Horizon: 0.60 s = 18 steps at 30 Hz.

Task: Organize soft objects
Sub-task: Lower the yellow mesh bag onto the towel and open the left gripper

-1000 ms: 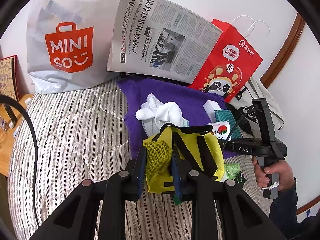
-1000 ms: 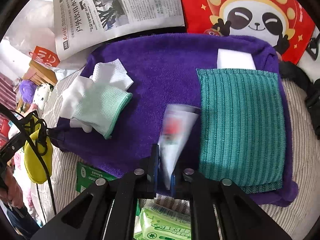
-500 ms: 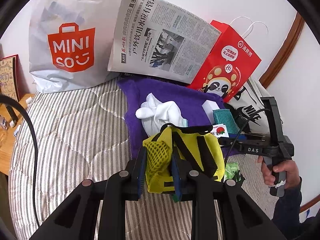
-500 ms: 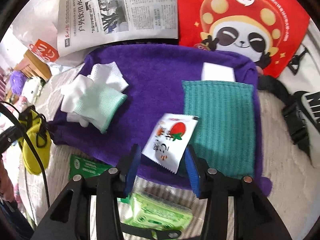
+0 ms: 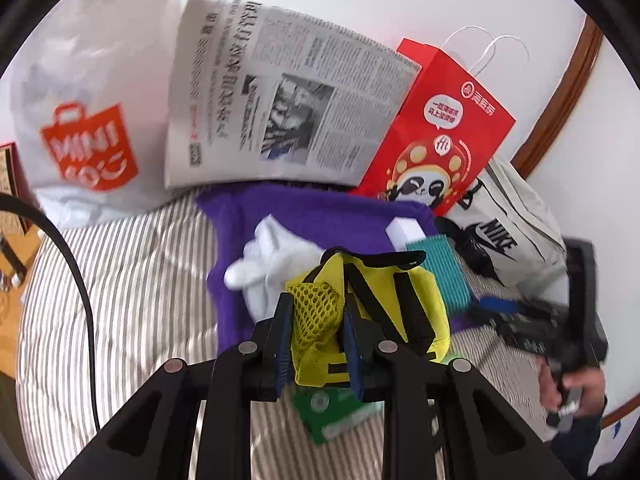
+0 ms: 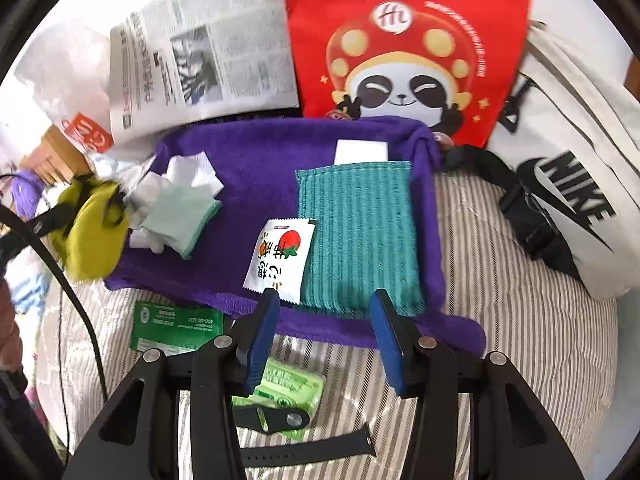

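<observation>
My left gripper [image 5: 316,332] is shut on a yellow mesh pouch [image 5: 380,292] with black straps, held just above the near edge of the purple towel [image 5: 320,208]. The right wrist view shows that pouch [image 6: 92,224] at the towel's left edge. My right gripper [image 6: 324,332] stands open over the front edge of the purple towel [image 6: 248,152] with nothing between its fingers. Just beyond it a white strawberry sachet [image 6: 282,260] lies flat on the towel, against the teal knitted cloth [image 6: 360,236]. White and mint socks [image 6: 180,200] are heaped at the towel's left, and a white block [image 6: 362,152] sits at its back.
A red panda bag [image 6: 400,40], a newspaper [image 6: 208,60], a Miniso bag [image 5: 88,120] and a white Nike bag [image 6: 568,184] line the back and right of the striped mattress [image 6: 500,320]. A green packet [image 6: 176,326], a light green tissue pack [image 6: 288,396] and a black strap [image 6: 308,456] lie near me.
My right gripper opened and let go of the strawberry sachet, which now lies on the towel beside the teal cloth, then drew back and up. The left gripper moved closer to the towel with the pouch.
</observation>
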Motion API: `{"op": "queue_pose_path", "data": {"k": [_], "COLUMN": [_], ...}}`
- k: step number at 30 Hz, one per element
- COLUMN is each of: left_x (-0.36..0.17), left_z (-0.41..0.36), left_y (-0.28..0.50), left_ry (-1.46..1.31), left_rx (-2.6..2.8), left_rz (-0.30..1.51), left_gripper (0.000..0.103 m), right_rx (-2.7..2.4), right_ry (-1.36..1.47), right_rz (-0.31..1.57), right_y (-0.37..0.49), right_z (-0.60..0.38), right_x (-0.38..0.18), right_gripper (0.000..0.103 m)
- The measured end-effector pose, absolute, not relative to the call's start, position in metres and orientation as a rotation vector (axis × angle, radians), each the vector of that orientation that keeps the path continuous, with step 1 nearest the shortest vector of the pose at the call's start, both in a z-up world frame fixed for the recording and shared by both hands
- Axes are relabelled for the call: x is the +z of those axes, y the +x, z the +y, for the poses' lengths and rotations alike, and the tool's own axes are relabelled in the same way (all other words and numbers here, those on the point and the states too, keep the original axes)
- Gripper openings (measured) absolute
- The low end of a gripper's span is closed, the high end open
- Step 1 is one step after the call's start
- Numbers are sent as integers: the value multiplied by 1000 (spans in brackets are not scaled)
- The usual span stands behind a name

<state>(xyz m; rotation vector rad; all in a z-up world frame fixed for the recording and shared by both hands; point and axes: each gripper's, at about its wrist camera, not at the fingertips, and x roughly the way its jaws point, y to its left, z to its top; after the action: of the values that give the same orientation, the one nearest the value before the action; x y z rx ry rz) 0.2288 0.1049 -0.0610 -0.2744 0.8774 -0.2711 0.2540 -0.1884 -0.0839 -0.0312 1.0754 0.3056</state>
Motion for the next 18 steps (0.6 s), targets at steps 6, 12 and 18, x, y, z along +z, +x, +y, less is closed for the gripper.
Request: {"op": "queue_pose_path", "data": {"k": [6,12,18], "left_x": [-58,-78,-102], "left_z": [83,65,50], "left_y": [278,325,355], "left_ry": [-247,-186,-150], "left_rx": [-263,-234,-199], "left_rz": [879,924,971], "left_gripper": [22,22,22], "right_rx": [282,238,229], "right_ry": [0,64,104], "right_rz": [1059,1020,1027], "right_y": [243,240,244], "right_z": [-208,-230,-244], "right_x": [-85,-87,-96], "right_gripper": [48,49,49]}}
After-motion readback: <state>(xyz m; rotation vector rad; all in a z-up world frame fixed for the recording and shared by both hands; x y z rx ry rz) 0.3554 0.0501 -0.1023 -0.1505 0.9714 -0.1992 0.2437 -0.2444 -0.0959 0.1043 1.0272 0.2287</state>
